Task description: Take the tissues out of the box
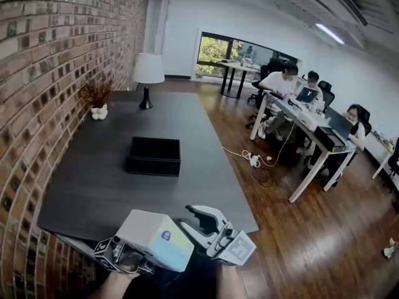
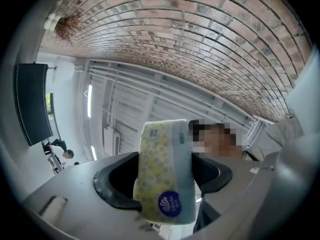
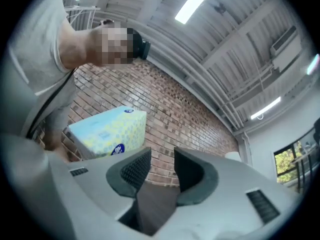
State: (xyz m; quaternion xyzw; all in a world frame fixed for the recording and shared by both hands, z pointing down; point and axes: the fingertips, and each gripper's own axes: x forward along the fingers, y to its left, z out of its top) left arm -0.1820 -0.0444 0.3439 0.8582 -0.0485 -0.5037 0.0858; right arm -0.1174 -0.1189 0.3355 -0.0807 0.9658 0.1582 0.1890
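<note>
Left gripper [image 2: 165, 180] clamps the soft tissue pack [image 1: 156, 239] by one end, low by the person off the table [image 1: 93, 185] edge, well clear of the black box [image 1: 153, 165]; right gripper [image 3: 163, 170] is empty, jaws narrowly apart, so the slick wrap could slip floorward.

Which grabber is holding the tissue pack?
The left gripper: its jaws are shut on the yellow flowery tissue pack. The right gripper has nothing between its slightly parted jaws.
</note>
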